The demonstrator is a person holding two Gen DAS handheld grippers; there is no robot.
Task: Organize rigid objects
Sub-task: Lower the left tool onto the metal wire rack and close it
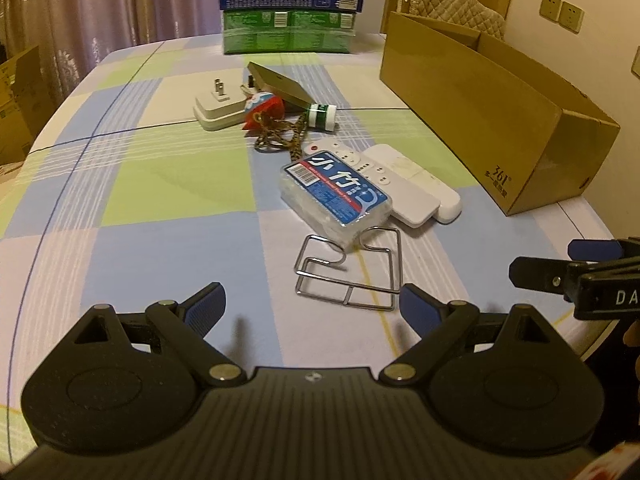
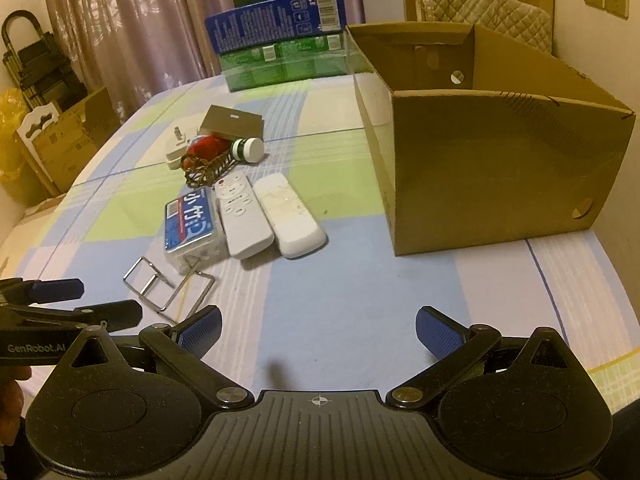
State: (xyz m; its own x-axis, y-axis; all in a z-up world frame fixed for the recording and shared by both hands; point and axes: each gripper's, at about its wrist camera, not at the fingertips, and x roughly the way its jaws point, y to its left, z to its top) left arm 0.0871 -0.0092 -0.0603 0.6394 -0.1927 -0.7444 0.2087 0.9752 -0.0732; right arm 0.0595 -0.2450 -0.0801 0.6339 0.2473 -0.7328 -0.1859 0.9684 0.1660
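On the checked tablecloth lies a cluster of objects: a bent wire rack [image 1: 352,270] [image 2: 170,286], a clear floss-pick box with a blue label [image 1: 336,192] [image 2: 192,228], two white remotes [image 1: 404,178] [image 2: 264,212], a small white-and-green bottle [image 1: 321,116] [image 2: 248,150], a white plug adapter [image 1: 218,108] [image 2: 176,152], a red pouch with a braided cord [image 1: 266,114] [image 2: 206,156] and a flat brown box [image 1: 280,84] [image 2: 232,122]. My left gripper [image 1: 316,310] stands open just short of the wire rack. My right gripper [image 2: 318,330] is open over bare cloth, right of the rack.
An open cardboard box [image 2: 492,136] [image 1: 492,120] stands on the right side of the table. Stacked green and blue cartons [image 1: 290,8] [image 2: 280,36] sit at the far edge. Curtains, a quilted chair back and floor boxes lie beyond.
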